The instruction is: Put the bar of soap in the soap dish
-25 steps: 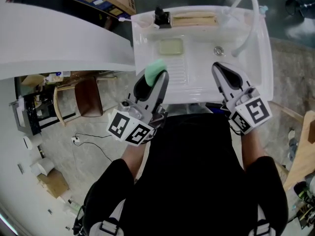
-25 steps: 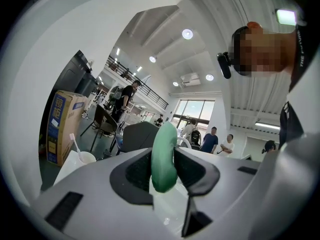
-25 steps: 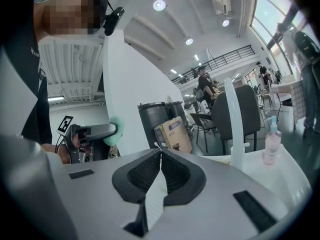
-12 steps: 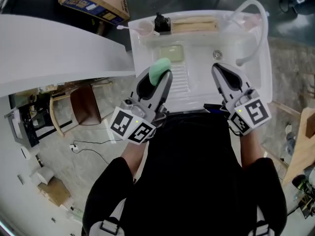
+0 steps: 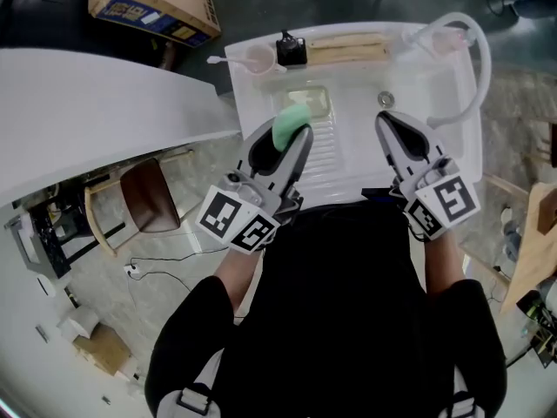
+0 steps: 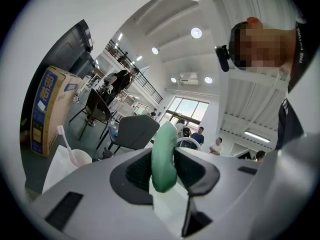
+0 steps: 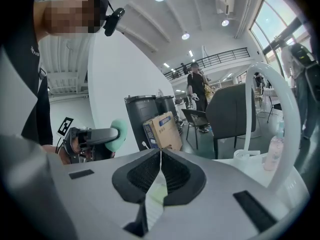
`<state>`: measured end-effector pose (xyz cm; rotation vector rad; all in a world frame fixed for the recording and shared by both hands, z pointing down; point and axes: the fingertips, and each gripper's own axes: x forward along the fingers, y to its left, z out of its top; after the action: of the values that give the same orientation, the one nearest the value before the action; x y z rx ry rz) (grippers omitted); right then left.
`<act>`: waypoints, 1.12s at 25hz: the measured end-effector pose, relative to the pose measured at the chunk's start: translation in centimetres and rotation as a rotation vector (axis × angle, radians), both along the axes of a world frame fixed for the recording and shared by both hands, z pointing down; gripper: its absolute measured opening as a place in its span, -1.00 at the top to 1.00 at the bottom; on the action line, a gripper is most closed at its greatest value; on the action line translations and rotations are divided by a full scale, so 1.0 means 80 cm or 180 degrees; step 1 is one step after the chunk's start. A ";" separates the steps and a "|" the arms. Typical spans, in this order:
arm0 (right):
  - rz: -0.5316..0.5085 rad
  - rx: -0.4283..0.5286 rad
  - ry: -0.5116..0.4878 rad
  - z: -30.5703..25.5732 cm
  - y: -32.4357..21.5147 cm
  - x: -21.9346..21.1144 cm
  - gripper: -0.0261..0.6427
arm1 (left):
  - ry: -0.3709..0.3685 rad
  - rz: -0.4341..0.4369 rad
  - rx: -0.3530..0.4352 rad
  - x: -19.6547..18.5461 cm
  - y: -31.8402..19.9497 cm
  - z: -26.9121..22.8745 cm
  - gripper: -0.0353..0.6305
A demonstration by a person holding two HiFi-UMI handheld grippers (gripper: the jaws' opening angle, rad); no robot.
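**Soap held on edge above the basin, just short of the dish.**
Your left gripper (image 5: 287,139) has its fingers spread wide and clamped on the flat faces of the green bar of soap (image 5: 289,120). The bar juts past the tips, which likely lets you lower it without the fingers fouling the rim. It sits at upper centre of the head view, over the white basin (image 5: 418,77) and overlapping the pale soap dish (image 5: 316,100). Your right gripper (image 5: 389,122), fingers pressed together and empty, sits right of centre, apart from the dish.
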<state>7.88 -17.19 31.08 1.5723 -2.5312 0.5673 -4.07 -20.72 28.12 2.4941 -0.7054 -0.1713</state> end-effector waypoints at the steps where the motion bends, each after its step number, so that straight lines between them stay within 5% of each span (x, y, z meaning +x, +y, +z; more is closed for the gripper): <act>1: 0.0020 -0.0007 0.0011 -0.001 -0.002 -0.001 0.85 | 0.0007 0.0027 -0.0010 0.000 -0.002 0.001 0.52; 15: 0.0130 -0.0159 0.0233 0.012 -0.024 -0.034 0.85 | -0.0053 0.0212 -0.0079 -0.034 -0.025 0.032 0.52; 28: 0.0016 -0.0256 0.0207 0.031 -0.036 -0.049 0.84 | -0.0367 0.0282 -0.0098 -0.037 -0.036 0.077 0.52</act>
<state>3.93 -20.06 33.56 1.5442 -2.4267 0.6003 -7.03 -23.64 34.30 2.5156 -0.6369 0.0156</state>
